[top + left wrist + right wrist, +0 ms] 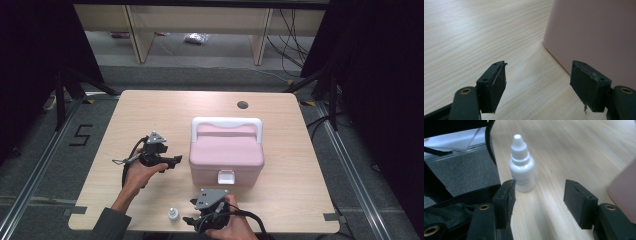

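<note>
Barely started I'd say: the little white dropper bottle stands untouched near the table's front edge, with the right gripper wide open just short of it. The left gripper is open and empty too, beside the latched pink box, so grabbing and stowing are all left.

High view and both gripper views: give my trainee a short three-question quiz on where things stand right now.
1. True or false: the lid of the pink box is shut, with its white latch at the front.
2. Which thing stands upright on the table ahead of the right gripper? A) a white dropper bottle B) a green mug C) a red pen
3. Fill in: the left gripper is open and points at the box's ___ side wall.

Key
1. True.
2. A: the white dropper bottle, capped, near the table's front edge.
3. Left; the jaws stand apart and hold nothing.
</note>
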`<state>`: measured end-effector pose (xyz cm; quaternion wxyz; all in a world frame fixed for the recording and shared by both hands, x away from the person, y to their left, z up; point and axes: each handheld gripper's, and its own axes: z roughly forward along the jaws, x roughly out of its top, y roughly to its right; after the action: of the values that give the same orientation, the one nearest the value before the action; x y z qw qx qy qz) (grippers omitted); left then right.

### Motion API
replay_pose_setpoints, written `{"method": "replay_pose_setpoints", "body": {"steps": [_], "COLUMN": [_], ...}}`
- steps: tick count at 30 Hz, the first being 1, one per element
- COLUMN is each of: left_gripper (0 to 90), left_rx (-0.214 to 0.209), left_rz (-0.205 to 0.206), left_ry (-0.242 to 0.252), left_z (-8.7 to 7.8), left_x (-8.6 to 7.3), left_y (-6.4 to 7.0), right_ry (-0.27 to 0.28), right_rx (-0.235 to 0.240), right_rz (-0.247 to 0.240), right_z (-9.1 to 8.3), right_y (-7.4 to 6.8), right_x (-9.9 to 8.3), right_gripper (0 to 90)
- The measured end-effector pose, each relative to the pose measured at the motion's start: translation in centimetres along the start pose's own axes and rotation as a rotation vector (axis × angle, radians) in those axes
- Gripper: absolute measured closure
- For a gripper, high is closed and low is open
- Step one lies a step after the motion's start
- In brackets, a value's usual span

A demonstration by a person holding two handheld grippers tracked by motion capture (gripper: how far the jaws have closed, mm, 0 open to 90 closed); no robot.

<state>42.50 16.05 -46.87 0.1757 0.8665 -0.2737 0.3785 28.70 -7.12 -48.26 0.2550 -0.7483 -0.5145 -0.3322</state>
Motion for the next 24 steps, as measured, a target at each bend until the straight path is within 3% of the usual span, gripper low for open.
{"method": "replay_pose_setpoints", "body": {"steps": [10, 11, 12, 24], "left_gripper": [28.3, 28.3, 28.3, 28.3], "left_rx": [-0.004, 0.004, -0.002, -0.011], "left_rz": [-0.002, -0.018, -0.001, -0.002], "left_ry": [-0.006, 0.011, -0.006, -0.011], "left_z": [0.0, 0.2, 0.0, 0.1], "left_x": [-0.1, -0.1, -0.1, -0.1], "left_y": [-0.1, 0.0, -0.1, -0.2], "right_ry": [-0.034, -0.032, -0.039, -0.062], "right_rx": [0.026, 0.027, 0.03, 0.04], "right_rz": [-0.033, -0.042, -0.044, -0.051], "right_z": [2.6, 2.8, 2.9, 4.4], "right_y": [-0.9, -1.0, -1.0, -1.2], "right_x": [1.3, 1.3, 1.4, 1.9], "right_gripper": [43.0, 43.0, 42.9, 47.6]}}
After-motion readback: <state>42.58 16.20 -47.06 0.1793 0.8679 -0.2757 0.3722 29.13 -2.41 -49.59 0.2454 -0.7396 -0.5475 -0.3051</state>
